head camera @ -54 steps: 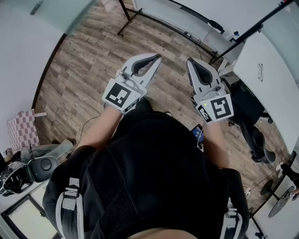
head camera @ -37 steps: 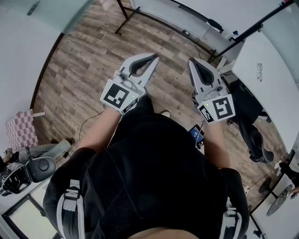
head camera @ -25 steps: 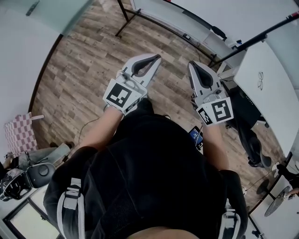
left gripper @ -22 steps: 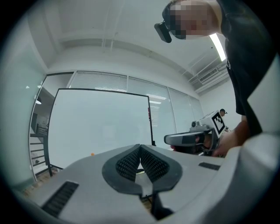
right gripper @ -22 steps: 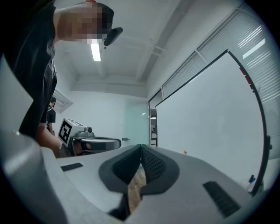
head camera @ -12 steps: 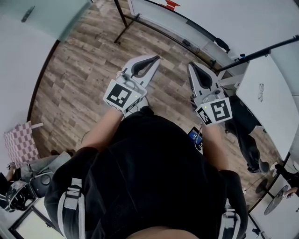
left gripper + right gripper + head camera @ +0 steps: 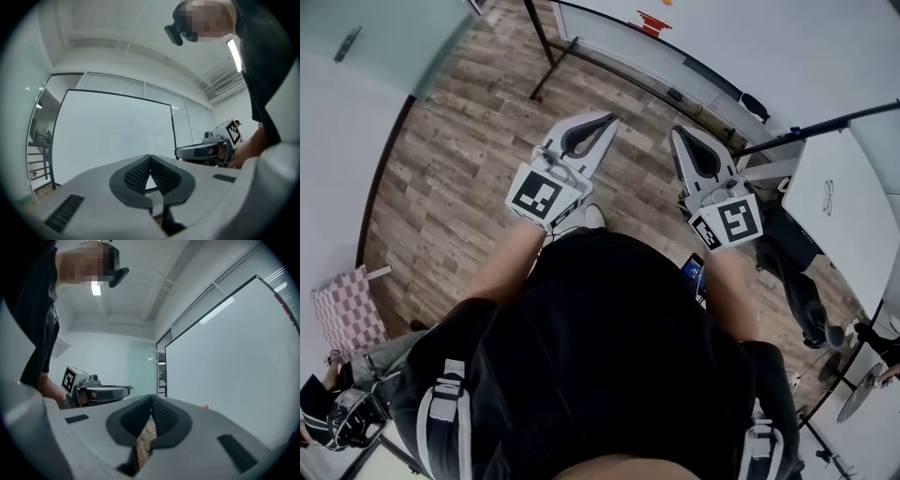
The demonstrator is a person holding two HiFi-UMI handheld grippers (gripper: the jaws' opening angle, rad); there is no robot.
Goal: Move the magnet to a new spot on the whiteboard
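The whiteboard (image 7: 741,37) stands ahead on a black frame, with a small orange magnet (image 7: 666,2) and a red object (image 7: 653,21) at its top edge in the head view. In the right gripper view the orange magnet (image 7: 206,406) shows as a dot low on the whiteboard (image 7: 234,352). My left gripper (image 7: 609,119) and right gripper (image 7: 675,133) are held side by side over the floor, short of the board. Both are shut with nothing between the jaws. The left gripper view faces the whiteboard (image 7: 112,131) and shows the right gripper (image 7: 206,150) beside it.
Wooden floor (image 7: 459,141) lies below. The whiteboard's black stand leg (image 7: 542,52) reaches toward the left. A white table (image 7: 853,206) and a black chair (image 7: 802,277) stand at the right. A checkered item (image 7: 342,309) lies at the left.
The view has crept toward the whiteboard: more of the board, its red object and the orange magnet, now shows at the top. Both grippers stay shut and side by side.
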